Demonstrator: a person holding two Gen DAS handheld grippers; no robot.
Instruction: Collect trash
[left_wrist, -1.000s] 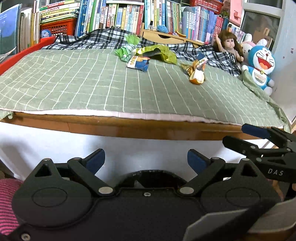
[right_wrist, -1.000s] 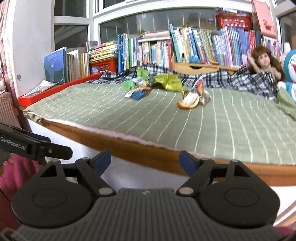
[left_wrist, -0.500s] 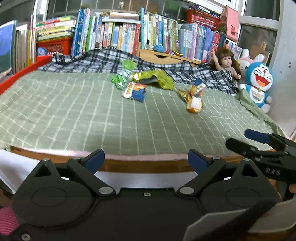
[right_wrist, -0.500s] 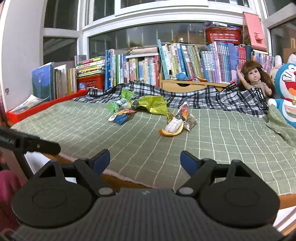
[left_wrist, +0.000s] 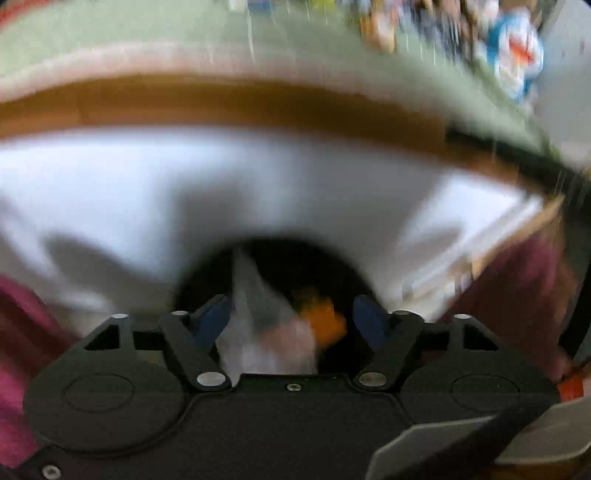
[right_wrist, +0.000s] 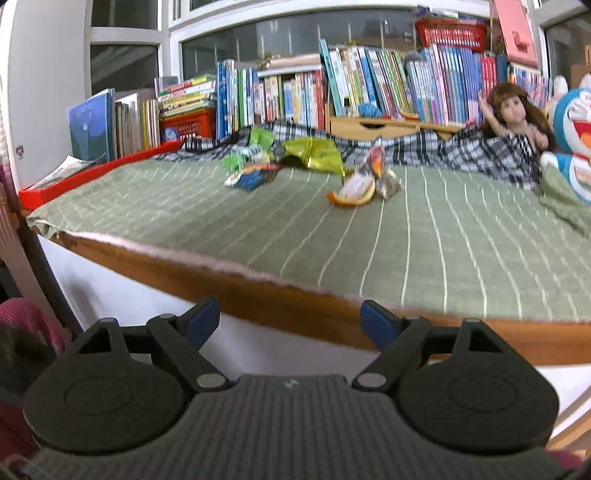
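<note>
In the right wrist view, trash lies toward the far side of the green checked bed cover (right_wrist: 424, 258): an orange peel (right_wrist: 351, 194), a blue snack wrapper (right_wrist: 249, 177), a yellow-green foil bag (right_wrist: 316, 153) and a pale green wrapper (right_wrist: 240, 157). My right gripper (right_wrist: 291, 319) is open and holds nothing, in front of the bed's wooden edge (right_wrist: 280, 306), well short of the trash. The left wrist view is badly blurred. My left gripper (left_wrist: 291, 321) is open over a dark round bin (left_wrist: 280, 258); a whitish bag (left_wrist: 258, 325) and something orange (left_wrist: 321, 319) show inside.
Books (right_wrist: 369, 81) line the shelf behind the bed. A doll (right_wrist: 513, 114) and a blue plush toy (right_wrist: 572, 122) sit at the far right, on a plaid blanket (right_wrist: 443, 151). A red tray (right_wrist: 92, 173) lies along the left side. Dark red cloth (left_wrist: 517, 288) flanks the bin.
The left gripper has swung sharply down from facing the bed to the dark bin below its edge. The right gripper has dropped a little; the bed edge now sits higher in its view.
</note>
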